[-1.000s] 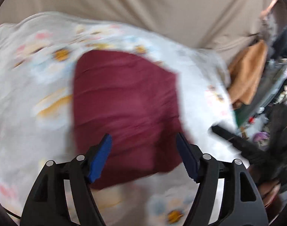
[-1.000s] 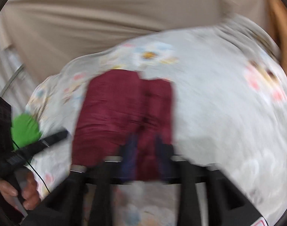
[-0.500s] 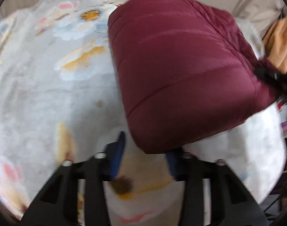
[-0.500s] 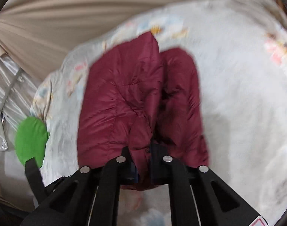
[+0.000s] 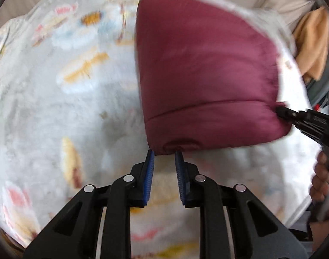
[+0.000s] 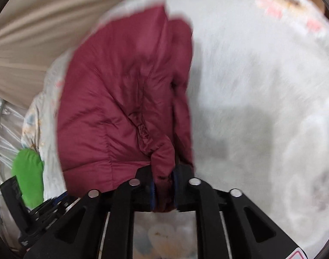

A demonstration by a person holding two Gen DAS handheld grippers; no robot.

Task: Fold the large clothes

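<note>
Jacket [image 5: 203,71] lay ahead of left gripper [image 5: 164,164], on bed [image 5: 56,108]. Left gripper: narrow gap, empty, just short of hem. Right gripper [image 6: 163,185]: clamped on jacket corner. Judgement: padded, light, soft, slippery; grip hem corners.

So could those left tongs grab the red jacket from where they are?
Probably yes. The left tongs sit open right at the red jacket hem, nothing between them. The right tongs already grip another corner.
</note>
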